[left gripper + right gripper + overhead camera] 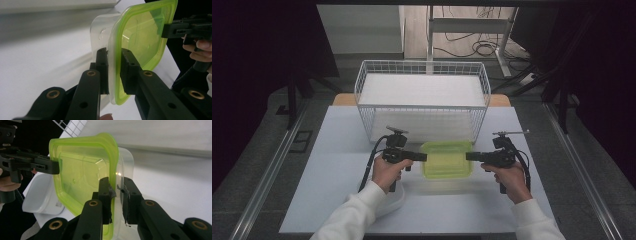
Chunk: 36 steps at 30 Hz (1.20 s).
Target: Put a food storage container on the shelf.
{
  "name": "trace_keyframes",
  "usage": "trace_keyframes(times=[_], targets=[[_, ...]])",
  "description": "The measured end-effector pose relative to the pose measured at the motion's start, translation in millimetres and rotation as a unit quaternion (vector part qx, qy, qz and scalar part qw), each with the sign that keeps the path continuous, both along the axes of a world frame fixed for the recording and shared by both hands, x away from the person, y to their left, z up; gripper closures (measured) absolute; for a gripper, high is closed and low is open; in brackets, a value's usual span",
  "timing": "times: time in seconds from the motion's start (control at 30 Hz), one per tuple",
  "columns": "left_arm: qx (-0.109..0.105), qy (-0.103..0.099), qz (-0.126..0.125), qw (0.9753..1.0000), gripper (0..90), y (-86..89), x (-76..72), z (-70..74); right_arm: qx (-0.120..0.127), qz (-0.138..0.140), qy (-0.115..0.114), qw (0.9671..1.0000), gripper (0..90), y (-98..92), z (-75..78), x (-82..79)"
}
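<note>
Left gripper [423, 157] at 9 o'clock, right gripper [469, 156] at 3 o'clock, jaws both clamping green-lidded container [447, 159] rim.

The right tool [116, 195] grips the near rim of a green-lidded clear container [82, 182]; the left tool [53, 167] clamps its far edge, above a white tub [41, 197].

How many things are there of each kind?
Green-lidded containers: 1
White tubs: 1
Wire baskets: 1
Grippers, left and right: 2
Total: 5
</note>
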<state>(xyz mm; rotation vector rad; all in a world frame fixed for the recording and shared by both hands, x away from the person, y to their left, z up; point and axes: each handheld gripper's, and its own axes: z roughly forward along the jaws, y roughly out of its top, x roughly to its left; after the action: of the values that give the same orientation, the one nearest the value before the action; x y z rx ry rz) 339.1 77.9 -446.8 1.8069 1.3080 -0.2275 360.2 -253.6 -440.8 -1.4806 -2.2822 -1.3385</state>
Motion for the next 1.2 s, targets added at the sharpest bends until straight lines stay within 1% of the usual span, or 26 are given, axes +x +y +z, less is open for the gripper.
trace_keyframes(times=[0.3,0.5,0.63,0.73,0.83,1.03,1.13,1.2], targets=[[-0.008,-0.033,0.0,0.9994,79.4,7.7,-6.7,14.4,0.001,0.006,-0.044,0.999,77.8,6.1,18.9,-10.0],[-0.011,-0.052,0.0,0.9986,79.5,12.3,-10.1,24.2,0.004,0.008,-0.063,0.998,77.8,9.4,28.1,-13.9],[-0.011,-0.059,0.0,0.9982,79.6,15.4,-12.3,28.0,0.004,0.01,-0.076,0.997,77.9,12.0,33.4,-15.6],[-0.014,-0.061,0.002,0.998,79.6,18.3,-13.8,29.9,0.003,0.012,-0.083,0.9964,77.9,14.1,35.3,-16.9],[-0.015,-0.067,0.003,0.9976,79.6,20.9,-16.0,33.7,0.004,0.014,-0.09,0.9959,77.8,16.4,38.5,-18.4],[-0.016,-0.084,0.005,0.9963,79.6,29.1,-19.5,48.1,0.012,0.016,-0.109,0.9938,77.8,22.8,49.5,-22.3],[-0.014,-0.092,0.007,0.9956,79.7,32.8,-21.2,56.3,0.018,0.018,-0.117,0.9928,77.8,27.8,58.1,-23.1],[-0.012,-0.097,0.009,0.9952,79.7,36.0,-21.9,60.6,0.017,0.019,-0.121,0.9923,77.8,29.6,60.4,-22.9]])
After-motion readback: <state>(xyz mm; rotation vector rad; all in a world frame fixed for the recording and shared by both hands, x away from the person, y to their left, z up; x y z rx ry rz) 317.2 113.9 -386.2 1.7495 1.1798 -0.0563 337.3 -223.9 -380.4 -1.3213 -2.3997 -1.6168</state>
